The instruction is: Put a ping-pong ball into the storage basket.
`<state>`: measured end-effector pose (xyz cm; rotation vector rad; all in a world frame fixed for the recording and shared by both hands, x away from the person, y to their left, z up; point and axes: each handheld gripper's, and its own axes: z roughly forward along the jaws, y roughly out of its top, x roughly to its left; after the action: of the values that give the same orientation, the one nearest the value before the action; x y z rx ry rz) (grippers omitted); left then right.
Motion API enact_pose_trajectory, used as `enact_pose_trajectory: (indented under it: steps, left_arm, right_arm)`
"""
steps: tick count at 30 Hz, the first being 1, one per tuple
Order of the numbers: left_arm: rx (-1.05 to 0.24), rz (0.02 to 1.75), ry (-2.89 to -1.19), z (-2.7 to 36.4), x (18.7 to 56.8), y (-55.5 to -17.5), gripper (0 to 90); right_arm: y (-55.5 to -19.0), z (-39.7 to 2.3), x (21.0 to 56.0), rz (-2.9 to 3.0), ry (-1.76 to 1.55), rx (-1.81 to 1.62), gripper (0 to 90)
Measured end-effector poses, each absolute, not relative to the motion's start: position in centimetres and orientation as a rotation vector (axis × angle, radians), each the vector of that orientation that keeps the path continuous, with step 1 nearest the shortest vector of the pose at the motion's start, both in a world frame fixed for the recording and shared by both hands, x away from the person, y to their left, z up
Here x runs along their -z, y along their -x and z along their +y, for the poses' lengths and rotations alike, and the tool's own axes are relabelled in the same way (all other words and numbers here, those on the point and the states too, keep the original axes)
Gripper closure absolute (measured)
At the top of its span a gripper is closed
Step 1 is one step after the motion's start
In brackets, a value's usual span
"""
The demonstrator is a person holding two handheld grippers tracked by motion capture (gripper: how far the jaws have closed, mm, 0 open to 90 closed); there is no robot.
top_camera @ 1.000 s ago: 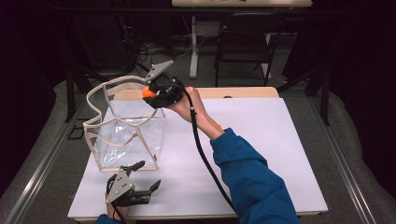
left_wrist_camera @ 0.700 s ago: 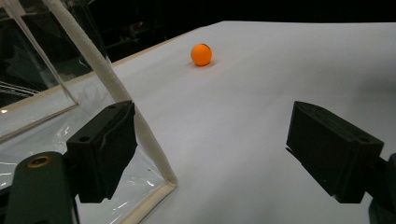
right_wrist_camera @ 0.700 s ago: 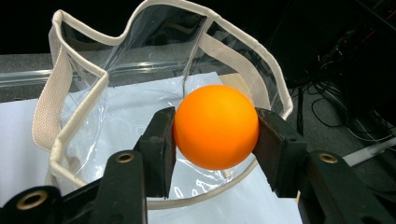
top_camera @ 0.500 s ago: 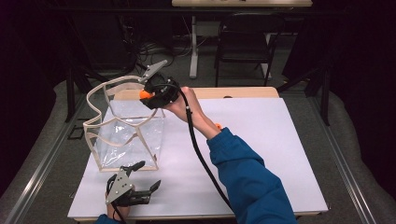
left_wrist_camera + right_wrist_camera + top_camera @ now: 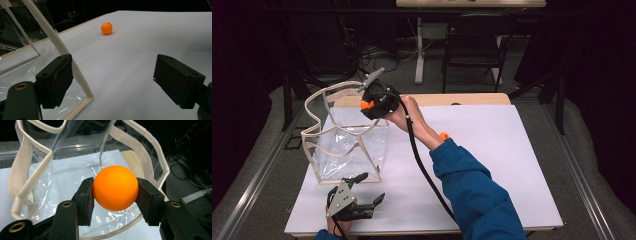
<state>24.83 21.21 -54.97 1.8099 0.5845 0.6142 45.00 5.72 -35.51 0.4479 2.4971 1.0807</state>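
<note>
The right gripper [image 5: 115, 191] pinched an orange plastic ball [image 5: 115, 187] above the clear, cream-trimmed bag [image 5: 37, 170]; released off-centre, it risked bouncing off the rim (left gripper [image 5: 120, 82] spread, idle).

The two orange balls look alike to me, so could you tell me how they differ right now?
The held ball is clamped between the right gripper jaws above the open clear bag; the loose ball rests on the white table, untouched. The held ball is aloft, the loose ball lies outside the bag. Both are plain, round and orange.
</note>
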Motion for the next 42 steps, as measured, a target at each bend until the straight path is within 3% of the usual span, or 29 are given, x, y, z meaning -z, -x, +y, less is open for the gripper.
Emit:
enact_pose_trajectory:
  steps: [42]
  left_arm:
    - [-0.607, 0.581, -1.811, 21.2, 54.9, -24.8, 15.9]
  right_arm:
    - [-45.8, 7.9, 37.7, 2.582, -0.474, -0.964, 50.8]
